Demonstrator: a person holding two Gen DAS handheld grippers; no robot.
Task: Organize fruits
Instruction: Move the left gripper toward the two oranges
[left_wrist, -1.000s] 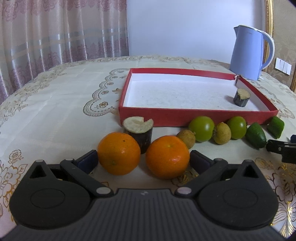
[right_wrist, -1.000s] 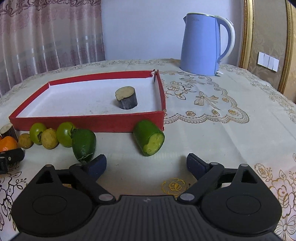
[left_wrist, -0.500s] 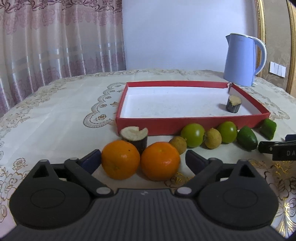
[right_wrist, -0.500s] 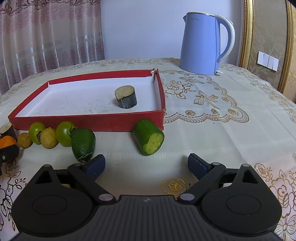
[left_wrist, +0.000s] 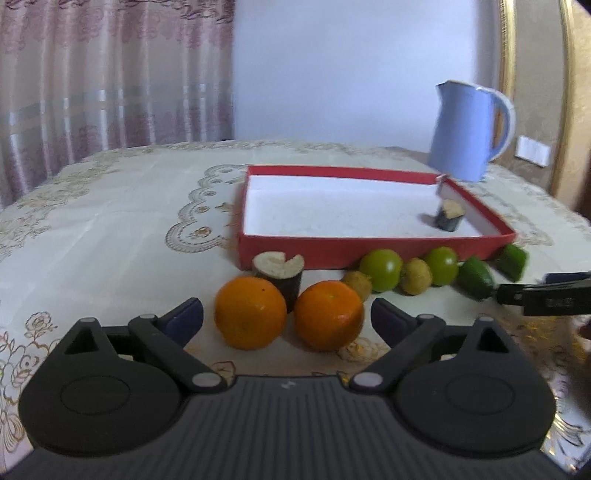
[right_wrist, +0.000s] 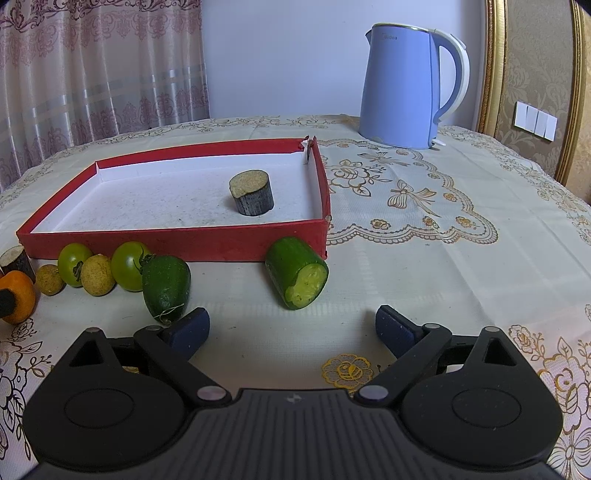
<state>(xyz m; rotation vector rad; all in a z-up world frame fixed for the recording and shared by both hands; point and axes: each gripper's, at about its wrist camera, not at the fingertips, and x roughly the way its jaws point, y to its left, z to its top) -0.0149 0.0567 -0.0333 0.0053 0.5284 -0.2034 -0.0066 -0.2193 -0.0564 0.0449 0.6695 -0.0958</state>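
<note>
A red tray (left_wrist: 314, 254) (right_wrist: 177, 247) lies on the table with one dark cut piece (left_wrist: 448, 218) (right_wrist: 253, 195) inside. In front of it lie two oranges (left_wrist: 251, 314) (left_wrist: 328, 314), a second dark cut piece (left_wrist: 282, 275), two green tomatoes (right_wrist: 129, 264), small brownish fruits (right_wrist: 96, 275) and two cucumber pieces (right_wrist: 166, 286) (right_wrist: 297, 275). My left gripper (left_wrist: 286, 317) is open with both oranges between its fingers. My right gripper (right_wrist: 291, 326) is open and empty, just short of the cut cucumber piece.
A blue kettle (right_wrist: 406, 85) (left_wrist: 465, 133) stands behind the tray at the right. The table carries an embroidered cloth (right_wrist: 443, 221). Curtains hang behind at the left. The right gripper's finger shows at the right edge of the left wrist view (left_wrist: 543, 295).
The left gripper has drawn back and tilted up a little; the fruits look smaller and lower. The right gripper has hardly moved. Nothing was gripped or let go.
</note>
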